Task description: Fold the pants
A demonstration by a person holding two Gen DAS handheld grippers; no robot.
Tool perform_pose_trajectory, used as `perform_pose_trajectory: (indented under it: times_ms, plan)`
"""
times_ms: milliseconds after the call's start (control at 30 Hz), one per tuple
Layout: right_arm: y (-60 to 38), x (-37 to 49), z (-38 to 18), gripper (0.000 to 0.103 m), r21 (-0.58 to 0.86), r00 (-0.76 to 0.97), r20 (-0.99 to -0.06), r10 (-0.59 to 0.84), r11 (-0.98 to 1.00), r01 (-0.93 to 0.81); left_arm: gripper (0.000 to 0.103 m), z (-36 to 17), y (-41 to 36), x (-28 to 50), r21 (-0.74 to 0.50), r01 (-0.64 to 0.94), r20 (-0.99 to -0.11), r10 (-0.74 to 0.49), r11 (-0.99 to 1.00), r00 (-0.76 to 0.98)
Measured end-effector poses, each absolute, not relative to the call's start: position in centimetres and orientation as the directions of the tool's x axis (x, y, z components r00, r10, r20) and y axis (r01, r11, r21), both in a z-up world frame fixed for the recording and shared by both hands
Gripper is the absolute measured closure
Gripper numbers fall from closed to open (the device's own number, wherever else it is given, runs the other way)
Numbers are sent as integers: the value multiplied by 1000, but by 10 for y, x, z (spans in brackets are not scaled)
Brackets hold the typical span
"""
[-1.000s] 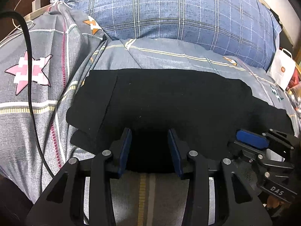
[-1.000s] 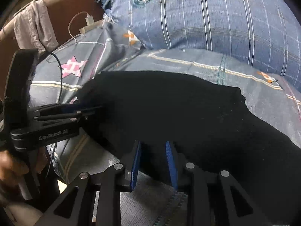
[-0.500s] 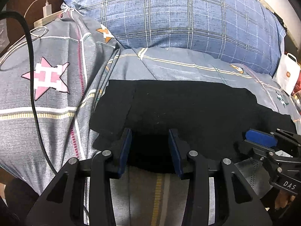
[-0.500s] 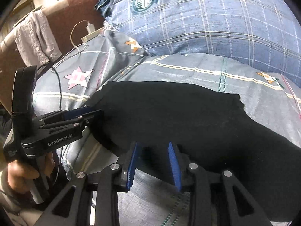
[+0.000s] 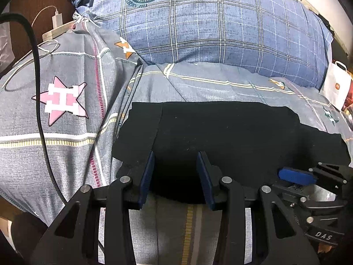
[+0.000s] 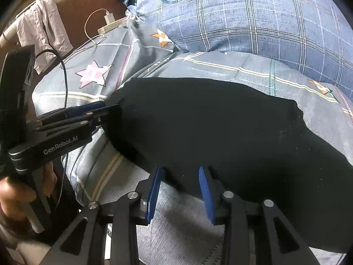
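The black pants [image 5: 220, 132] lie flat and folded on the grey patterned bedsheet [image 5: 66, 145]; they also fill the middle of the right wrist view [image 6: 209, 128]. My left gripper [image 5: 175, 158] is open, its blue pads at the pants' near edge with nothing between them. My right gripper [image 6: 179, 170] is open at the near edge further right. Each gripper shows in the other's view: the right one at the lower right of the left wrist view [image 5: 308, 176], the left one at the left of the right wrist view [image 6: 92, 112].
A large blue plaid pillow [image 5: 209, 22] lies behind the pants. A black cable [image 5: 42, 110] runs down the sheet at left, with a white charger and cord [image 5: 55, 22] by the brown headboard. A white bag [image 5: 335, 86] sits at right.
Both grippers have drawn back towards the near edge of the bed and risen slightly, so the pants sit lower and more of the pillow shows. Both stayed open.
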State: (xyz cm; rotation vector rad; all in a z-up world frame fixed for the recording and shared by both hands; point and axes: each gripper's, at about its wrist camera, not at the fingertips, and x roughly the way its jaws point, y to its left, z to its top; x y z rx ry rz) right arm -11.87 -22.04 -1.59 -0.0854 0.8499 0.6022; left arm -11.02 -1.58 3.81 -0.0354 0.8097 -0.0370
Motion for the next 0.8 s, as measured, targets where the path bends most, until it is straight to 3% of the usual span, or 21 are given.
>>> perform_pose_trajectory:
  times_ms: [233,333,433,667,800]
  plan:
    - [-228,-113,-11,68,202,538,-683,493,836,-510,63,34,-7,-104,-107,7,-728,-84,994,680]
    - [-227,-109,-25,67,204,510,-715,478,840,-503,55,24,-4,-100,-110,-13,-754,-75,994,653]
    - [-227,-113,-23,66,193,511,-708,487,830,-523,54,16,-3,-96,-115,-30,-778,-71,993,624]
    - [-234,-114,-11,66,207,525,-679,513,820,-533,54,37,-11,-98,-135,-2,-748,-100,991,656]
    - [-221,-120,-8,65,144,527,-681,508,799,-584,54,51,-23,-93,-127,29,-736,-114,992,668]
